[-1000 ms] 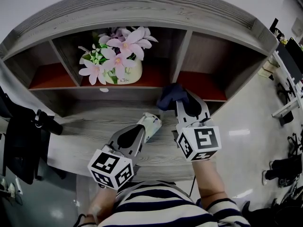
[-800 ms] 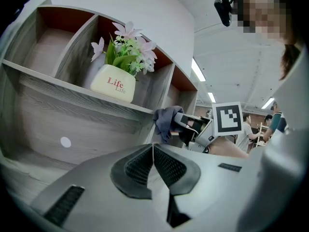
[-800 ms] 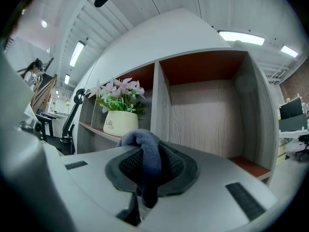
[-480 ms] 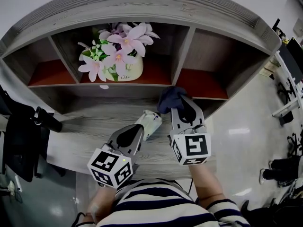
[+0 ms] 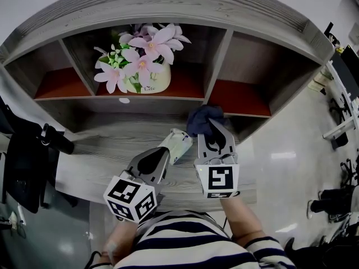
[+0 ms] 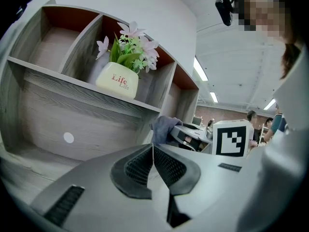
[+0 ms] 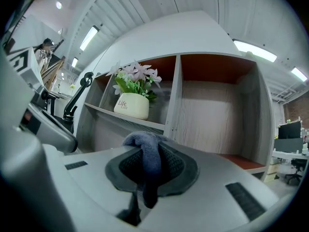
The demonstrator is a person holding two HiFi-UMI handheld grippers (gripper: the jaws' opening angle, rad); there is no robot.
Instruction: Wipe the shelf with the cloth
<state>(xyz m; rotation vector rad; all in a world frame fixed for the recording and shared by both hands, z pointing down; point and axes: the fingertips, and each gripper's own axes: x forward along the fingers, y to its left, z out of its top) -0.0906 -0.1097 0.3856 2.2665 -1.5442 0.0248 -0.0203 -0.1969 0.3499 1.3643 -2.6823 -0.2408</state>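
Grips a dark blue cloth (image 7: 147,151) with the right gripper (image 7: 147,167): jaws closed on it, with one fold hanging down between them and a small bunch rising above the tips. Holds this cloth up at the front edge of the upper board of the grey wooden shelf (image 5: 168,1), just below the divider (image 5: 217,60) that separates the middle compartment from the right one; cannot say whether touching the board or only very near to it. Holds the left gripper (image 5: 178,143) a little lower and just beside the right gripper, over the wide lower ledge (image 5: 106,144) of the same shelf. Presses the jaws of the left gripper fully together, with nothing between them. Points both grippers toward the shelf, roughly side by side, without contact between them. Contains three compartments in one row, each with a red-brown floor. Carries in the middle compartment a cream pot (image 5: 150,83) with red lettering, upright, filled with pink and white flowers (image 5: 143,52) and some green leaves. Bears a white round mark (image 5: 124,100) on the front panel under this pot, well to the left of the cloth. Wears striped sleeves (image 5: 190,251), visible at the bottom of the head view.
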